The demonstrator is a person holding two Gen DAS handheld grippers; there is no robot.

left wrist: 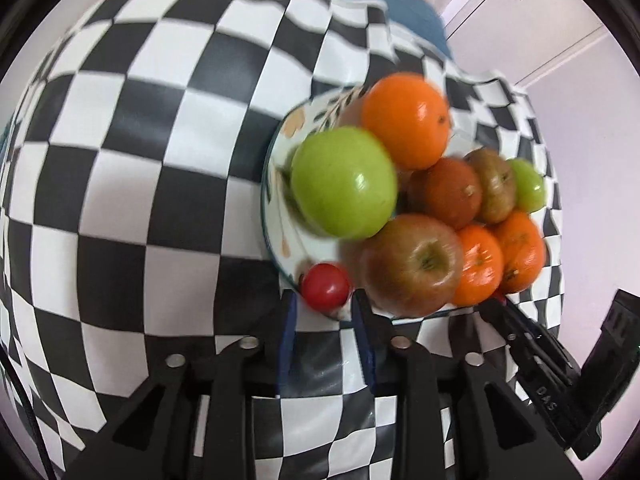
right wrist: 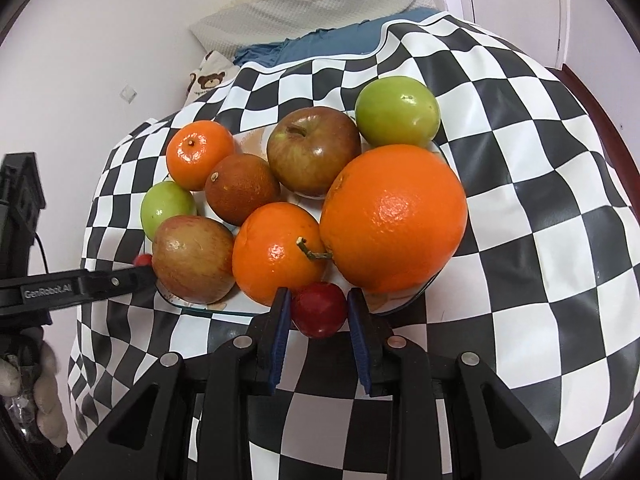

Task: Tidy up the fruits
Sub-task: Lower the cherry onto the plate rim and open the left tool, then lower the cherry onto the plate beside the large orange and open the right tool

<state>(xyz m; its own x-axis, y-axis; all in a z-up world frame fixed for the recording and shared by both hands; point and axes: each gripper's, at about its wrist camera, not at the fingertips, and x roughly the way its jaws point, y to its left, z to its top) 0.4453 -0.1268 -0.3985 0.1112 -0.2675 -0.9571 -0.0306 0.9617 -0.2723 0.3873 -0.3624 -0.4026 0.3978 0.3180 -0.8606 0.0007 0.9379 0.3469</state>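
The plate (right wrist: 208,312) is heaped full on the checked cloth (right wrist: 540,240), and both small red fruits sit at its rim. The right gripper (right wrist: 318,312) straddles one red fruit (right wrist: 319,310) at the near rim, pads just clear of it, not clamped. The left gripper (left wrist: 323,304) stands loosely around the other red fruit (left wrist: 326,284), also free. Either could roll off the rim, or nudge the large orange (right wrist: 394,216) loose.

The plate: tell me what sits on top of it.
The plate carries a big orange, smaller oranges, two reddish apples, green fruits and a dark brownish fruit, with small red fruits at its near edge. The pile covers most of the plate, so anything beneath cannot be seen.
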